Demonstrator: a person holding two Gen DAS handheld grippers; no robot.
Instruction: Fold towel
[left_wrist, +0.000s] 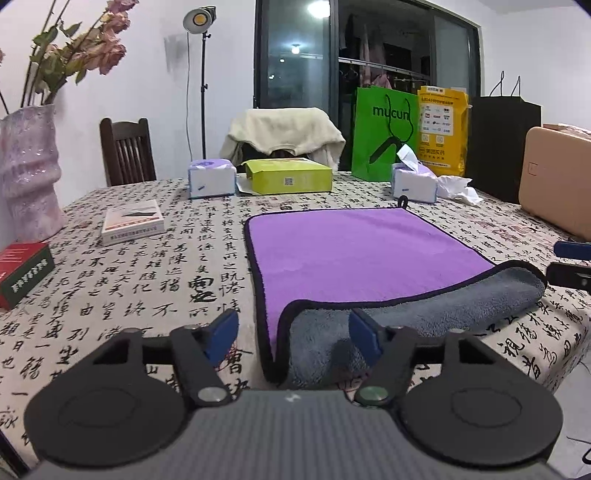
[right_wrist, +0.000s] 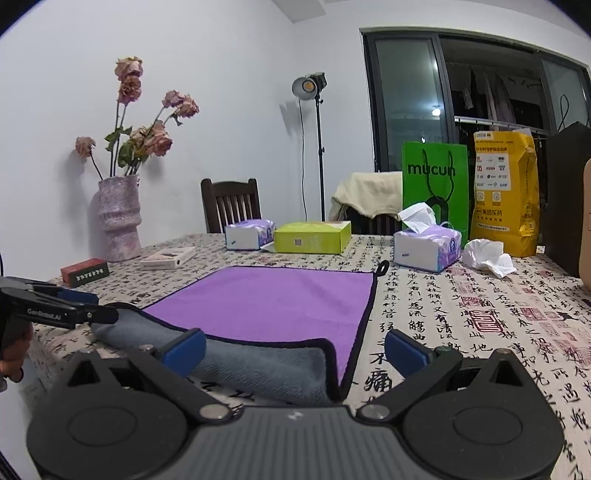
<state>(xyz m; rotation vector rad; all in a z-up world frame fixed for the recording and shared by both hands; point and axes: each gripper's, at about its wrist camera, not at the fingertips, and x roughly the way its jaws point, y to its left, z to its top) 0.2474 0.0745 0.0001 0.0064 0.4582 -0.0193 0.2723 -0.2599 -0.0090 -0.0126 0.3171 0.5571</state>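
One purple towel (left_wrist: 354, 254) lies flat on the table (left_wrist: 122, 273), its near edge rolled over to show grey. The left gripper (left_wrist: 293, 334) hovers spread wide over the near-left corner, holding nothing; the right gripper (right_wrist: 295, 349) gapes empty over the near-right corner. From nine to two o'clock: one vase (right_wrist: 120, 218), two small boxes, two tissue packs, one green box (right_wrist: 313, 236).

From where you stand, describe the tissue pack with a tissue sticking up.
Start at the green shopping bag on the table's far side. Directly before it sits the tissue pack. Unlike the other pack near the chair, a white tissue stands out of its top.
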